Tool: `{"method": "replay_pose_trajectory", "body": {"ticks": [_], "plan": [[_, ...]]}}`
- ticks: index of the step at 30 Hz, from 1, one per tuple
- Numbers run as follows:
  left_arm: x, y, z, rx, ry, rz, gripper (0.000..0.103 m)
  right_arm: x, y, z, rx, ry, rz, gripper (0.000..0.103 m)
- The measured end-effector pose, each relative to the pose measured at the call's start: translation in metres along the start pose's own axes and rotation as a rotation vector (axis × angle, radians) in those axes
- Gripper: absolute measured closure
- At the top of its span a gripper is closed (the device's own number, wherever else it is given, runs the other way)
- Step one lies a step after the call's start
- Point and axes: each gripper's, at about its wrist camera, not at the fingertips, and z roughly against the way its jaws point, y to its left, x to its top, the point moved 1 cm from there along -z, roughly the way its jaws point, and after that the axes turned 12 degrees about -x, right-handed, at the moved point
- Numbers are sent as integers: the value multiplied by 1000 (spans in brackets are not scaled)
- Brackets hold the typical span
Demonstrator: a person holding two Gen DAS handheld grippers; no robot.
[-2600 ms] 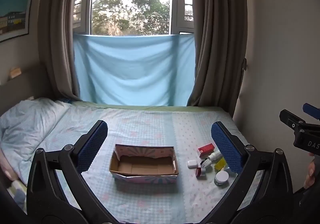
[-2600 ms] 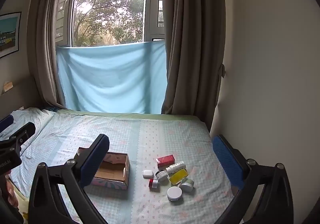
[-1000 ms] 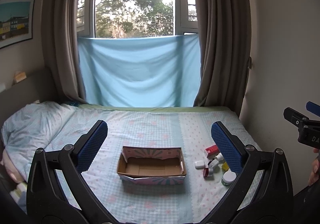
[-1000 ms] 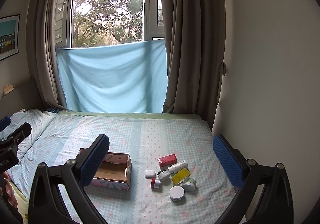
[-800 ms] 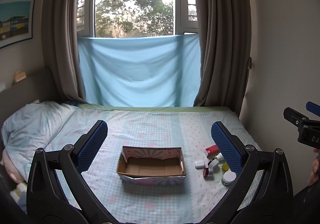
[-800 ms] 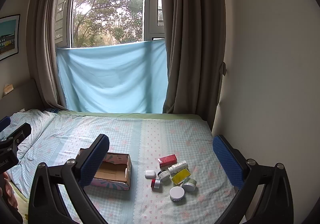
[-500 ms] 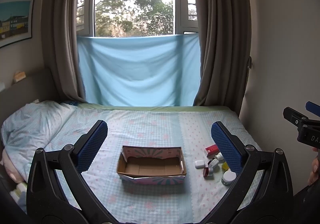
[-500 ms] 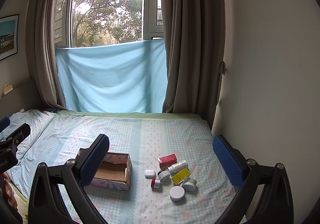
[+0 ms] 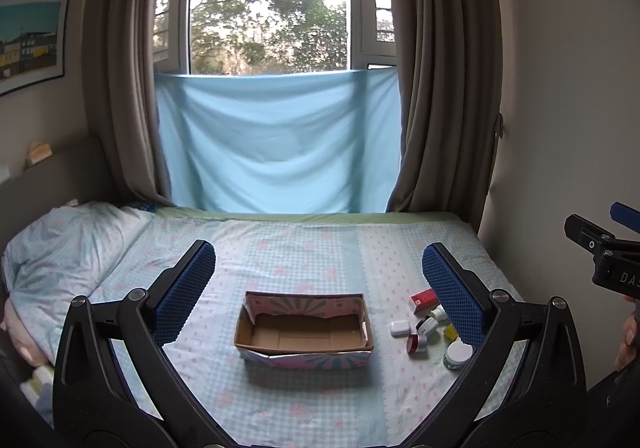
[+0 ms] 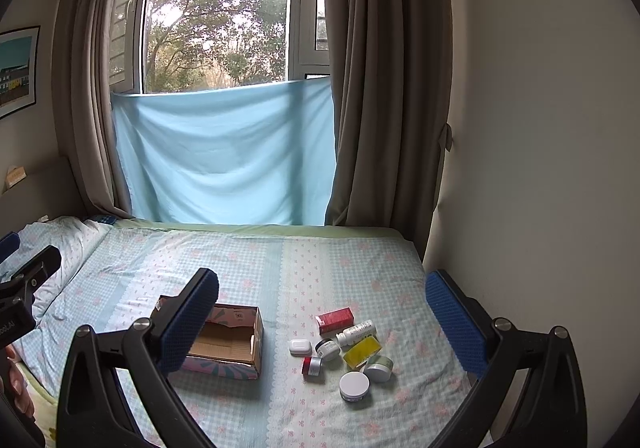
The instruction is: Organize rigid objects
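An open, empty cardboard box (image 9: 304,332) (image 10: 226,344) lies on the bed. To its right is a cluster of small items: a red box (image 10: 335,320), a white bottle (image 10: 356,330), a yellow packet (image 10: 362,350), a white case (image 10: 300,347), a red-capped jar (image 10: 312,365) and white-lidded jars (image 10: 354,386). My left gripper (image 9: 318,288) is open and empty, held well above the box. My right gripper (image 10: 322,314) is open and empty, held above the cluster. Each gripper shows at the edge of the other's view.
The bed (image 9: 280,248) has a pale blue checked sheet, with a pillow (image 9: 60,236) at the left. A blue cloth (image 9: 276,144) hangs under the window between brown curtains. A wall (image 10: 540,168) borders the bed on the right.
Since 2.6 s ago both grippers drew back and rose slightly, so box and items look smaller. Over the last second nothing has visibly moved.
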Motion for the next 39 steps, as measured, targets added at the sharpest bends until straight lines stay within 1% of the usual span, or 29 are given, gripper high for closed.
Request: {"method": "replay_pose_trajectory", "body": {"ticks": [17, 21, 26, 30, 35, 39], "plan": [[-1, 5, 3, -11, 5, 10, 0, -1, 1, 0, 4, 0, -1, 0], [-1, 8, 3, -11, 24, 13, 0, -1, 2, 0, 1, 4, -4, 0], [2, 15, -12, -30, 90, 6, 0, -2, 0, -6, -16, 31, -13, 0], [1, 20, -38, -76, 155, 14, 0, -6, -3, -19, -54, 68, -20, 0], [-9, 15, -89, -165, 257, 17, 0, -23, -17, -46, -107, 139, -40, 0], [-22, -6, -136, -237, 348, 23, 0, -43, -41, -73, -148, 226, -67, 0]]}}
